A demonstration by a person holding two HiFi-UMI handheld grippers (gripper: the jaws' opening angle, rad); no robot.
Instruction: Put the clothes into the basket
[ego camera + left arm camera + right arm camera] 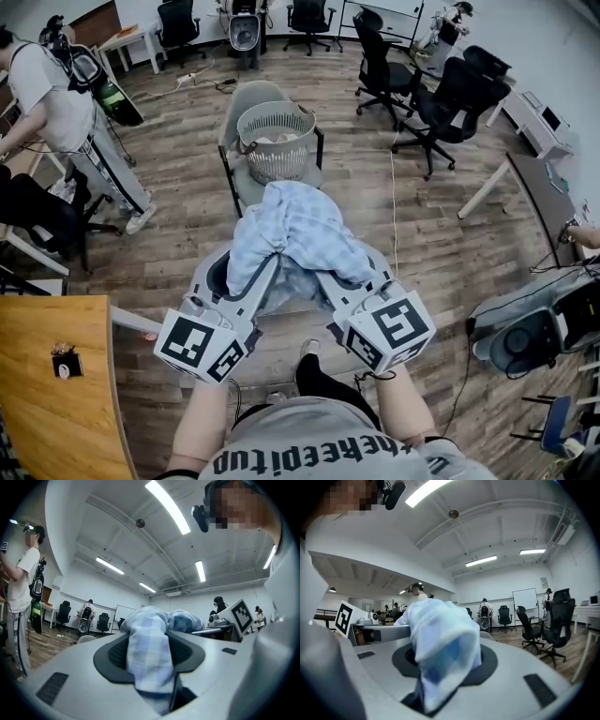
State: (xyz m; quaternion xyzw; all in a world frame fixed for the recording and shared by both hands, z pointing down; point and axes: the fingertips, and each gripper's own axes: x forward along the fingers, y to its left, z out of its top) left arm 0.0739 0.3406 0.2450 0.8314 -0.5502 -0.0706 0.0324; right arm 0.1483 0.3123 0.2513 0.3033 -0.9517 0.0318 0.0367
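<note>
A light blue checked garment (295, 230) hangs bunched between my two grippers in the head view, lifted in front of me. My left gripper (261, 279) is shut on the garment's left part (149, 653), which fills the gap between the jaws. My right gripper (328, 281) is shut on its right part (440, 639) in the same way. Beyond the garment stands a pale woven basket (277, 141) on the seat of a grey-green chair (246, 98), with something whitish inside. The garment hides both pairs of fingertips in the head view.
A person (56, 103) stands at the far left near a desk. A wooden table (56, 384) is at my lower left. Black office chairs (441, 103) and a white desk (525, 169) lie to the right, and a grey machine (525, 337) sits on the floor.
</note>
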